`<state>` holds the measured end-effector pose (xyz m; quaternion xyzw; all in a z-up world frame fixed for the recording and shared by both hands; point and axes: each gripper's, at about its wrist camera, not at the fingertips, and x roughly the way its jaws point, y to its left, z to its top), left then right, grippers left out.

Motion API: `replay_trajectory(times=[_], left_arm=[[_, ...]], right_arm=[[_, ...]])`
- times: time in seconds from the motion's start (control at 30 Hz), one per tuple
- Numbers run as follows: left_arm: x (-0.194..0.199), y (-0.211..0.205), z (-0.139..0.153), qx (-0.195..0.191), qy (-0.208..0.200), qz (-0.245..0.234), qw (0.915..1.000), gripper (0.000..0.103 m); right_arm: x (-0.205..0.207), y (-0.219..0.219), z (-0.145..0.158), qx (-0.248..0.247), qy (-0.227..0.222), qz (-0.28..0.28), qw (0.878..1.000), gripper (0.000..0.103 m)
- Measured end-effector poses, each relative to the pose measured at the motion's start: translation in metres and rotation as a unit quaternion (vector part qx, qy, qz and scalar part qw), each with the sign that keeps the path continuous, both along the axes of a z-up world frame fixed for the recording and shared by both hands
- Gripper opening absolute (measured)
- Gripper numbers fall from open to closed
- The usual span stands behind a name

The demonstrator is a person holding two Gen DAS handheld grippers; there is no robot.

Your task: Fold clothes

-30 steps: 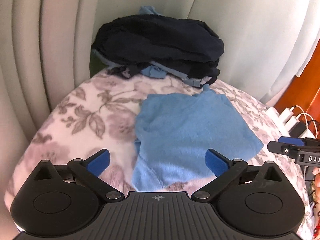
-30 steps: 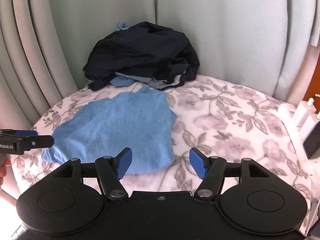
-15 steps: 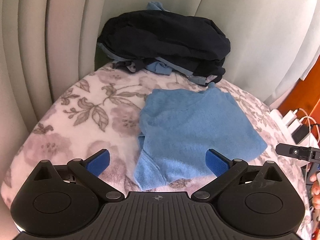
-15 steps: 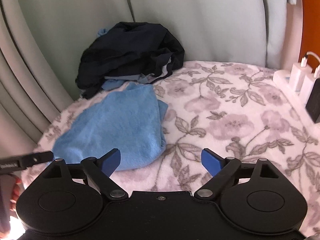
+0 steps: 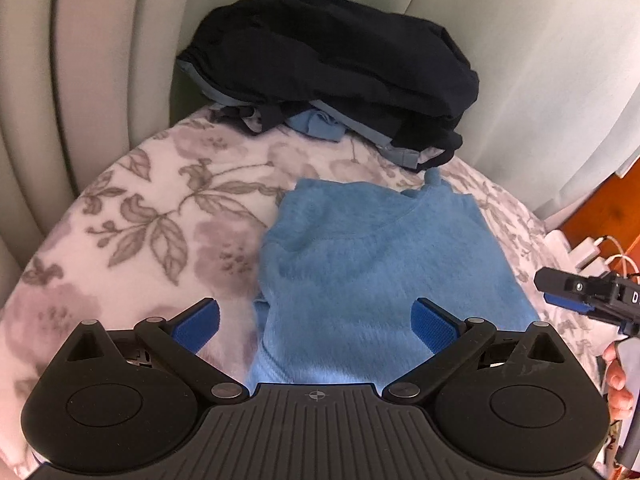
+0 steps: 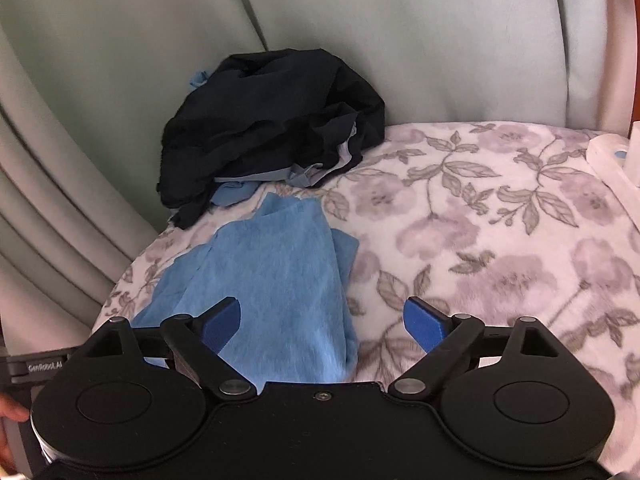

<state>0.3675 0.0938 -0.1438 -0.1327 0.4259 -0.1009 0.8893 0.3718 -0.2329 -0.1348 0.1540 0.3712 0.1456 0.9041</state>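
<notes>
A folded light-blue fleece garment (image 5: 372, 272) lies on the floral blanket (image 5: 168, 216), and it shows in the right wrist view too, as the blue garment (image 6: 276, 292). Behind it a heap of dark navy clothes (image 5: 332, 64) rests against the headboard, seen also as the dark heap (image 6: 272, 124). My left gripper (image 5: 316, 324) hovers open over the garment's near edge, nothing between its blue pads. My right gripper (image 6: 322, 326) is open over the garment's right edge, empty. The right gripper's tip (image 5: 580, 292) shows at the far right of the left wrist view.
A padded pale-green headboard (image 6: 360, 32) rises behind the bed. A white power strip with chargers (image 5: 584, 252) lies at the right edge, near an orange wooden surface. A bare stretch of floral blanket (image 6: 500, 220) spreads right of the garment. A person's fingers (image 5: 618, 380) hold the right gripper.
Both grippers have moved closer to the blue garment. The right gripper has opened wider and its view has swung so the garment now sits lower left.
</notes>
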Motion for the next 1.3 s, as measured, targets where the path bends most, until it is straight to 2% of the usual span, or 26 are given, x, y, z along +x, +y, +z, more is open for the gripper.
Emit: replay_trajectory(times=[0.53,1.0,1.3], left_arm=[[0.022,-0.008,-0.016,-0.001,0.0,-0.013,0.9999,0.103],[0.027,-0.02,-0.019,-0.003,-0.009,-0.037,0.9993,0.103],[0.027,-0.024,-0.019,-0.01,-0.007,-0.042,0.999,0.103]], right_arm=[[0.031,-0.004,-0.033,0.015,0.029,0.01,0.999,0.088],[0.038,0.004,-0.038,0.026,0.024,0.022,0.999,0.088],[0.039,0.009,-0.037,0.042,0.022,0.038,0.998,0.078]])
